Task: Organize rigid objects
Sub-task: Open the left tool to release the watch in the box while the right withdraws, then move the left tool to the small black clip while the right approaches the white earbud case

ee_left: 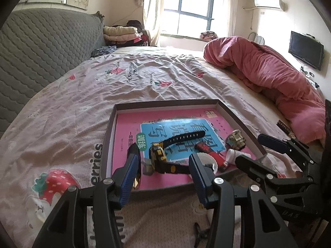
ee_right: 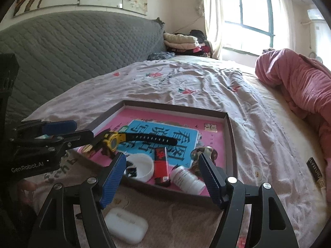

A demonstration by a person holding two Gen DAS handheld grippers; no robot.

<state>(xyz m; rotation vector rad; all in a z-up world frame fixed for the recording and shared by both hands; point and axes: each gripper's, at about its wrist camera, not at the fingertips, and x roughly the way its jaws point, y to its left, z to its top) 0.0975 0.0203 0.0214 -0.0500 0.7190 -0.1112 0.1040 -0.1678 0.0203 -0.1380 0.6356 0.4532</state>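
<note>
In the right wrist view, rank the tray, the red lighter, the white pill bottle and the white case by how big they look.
1. tray
2. white case, though nearness to the camera inflates it
3. red lighter and white pill bottle: too alike to rank

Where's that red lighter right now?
The red lighter lies inside the shallow tray, near its front edge, between the white round lid and the white pill bottle.
</note>
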